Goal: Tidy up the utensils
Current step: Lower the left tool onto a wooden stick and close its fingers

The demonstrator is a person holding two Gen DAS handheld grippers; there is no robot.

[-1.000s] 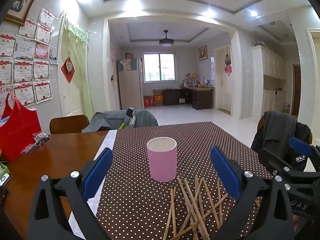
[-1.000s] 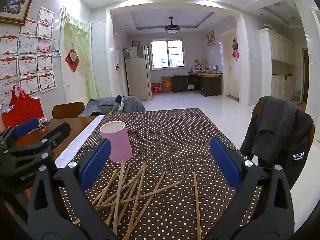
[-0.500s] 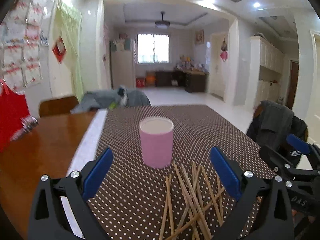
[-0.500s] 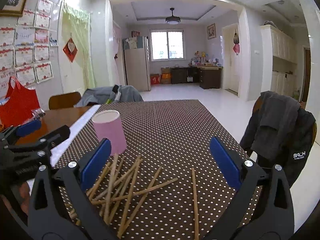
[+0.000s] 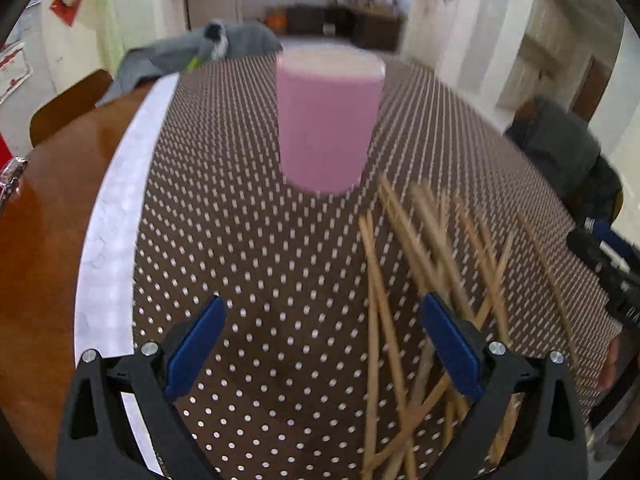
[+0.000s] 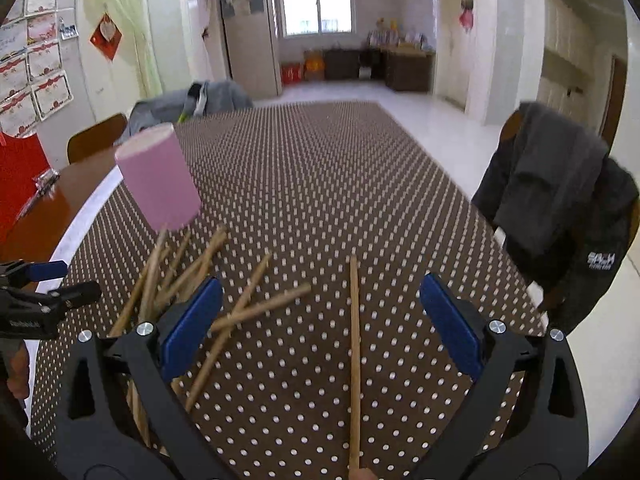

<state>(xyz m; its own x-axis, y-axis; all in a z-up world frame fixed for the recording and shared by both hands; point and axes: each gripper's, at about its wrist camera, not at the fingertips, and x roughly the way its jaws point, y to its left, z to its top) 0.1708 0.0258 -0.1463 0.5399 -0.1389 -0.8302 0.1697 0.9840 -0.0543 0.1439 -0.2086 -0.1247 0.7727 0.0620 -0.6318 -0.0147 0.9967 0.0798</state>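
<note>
Both grippers are low over the polka-dot cloth (image 6: 320, 184) now, and nothing is picked up. The left gripper (image 5: 322, 344) has its fingers spread wide and empty, pointed straight at the pink cup (image 5: 330, 120), which stands upright on the surface ahead of it. Just to the right of that cup lies the heap of chopsticks (image 5: 420, 300), crossed over one another, some running under the left gripper's right-hand finger.

Over on the other side, the right gripper (image 6: 320, 324) is wide and empty too. One single chopstick (image 6: 354, 344) lies apart from the heap, running lengthwise between its fingers, nearly in line with them. That looks like the easy one to take first.

Here's the worry, as I see it. The stick lies along the fingers, so a pinch could catch it near one end and let it swing or slide out. It's thin and flat on the cloth, so the fingers may scrape the fabric and drag it. In the heap, lifting one stick could flick its neighbours toward the table edge. And that cup looks light: a stick poked against its rim, or a nudge from the left gripper, could tip it over
</note>
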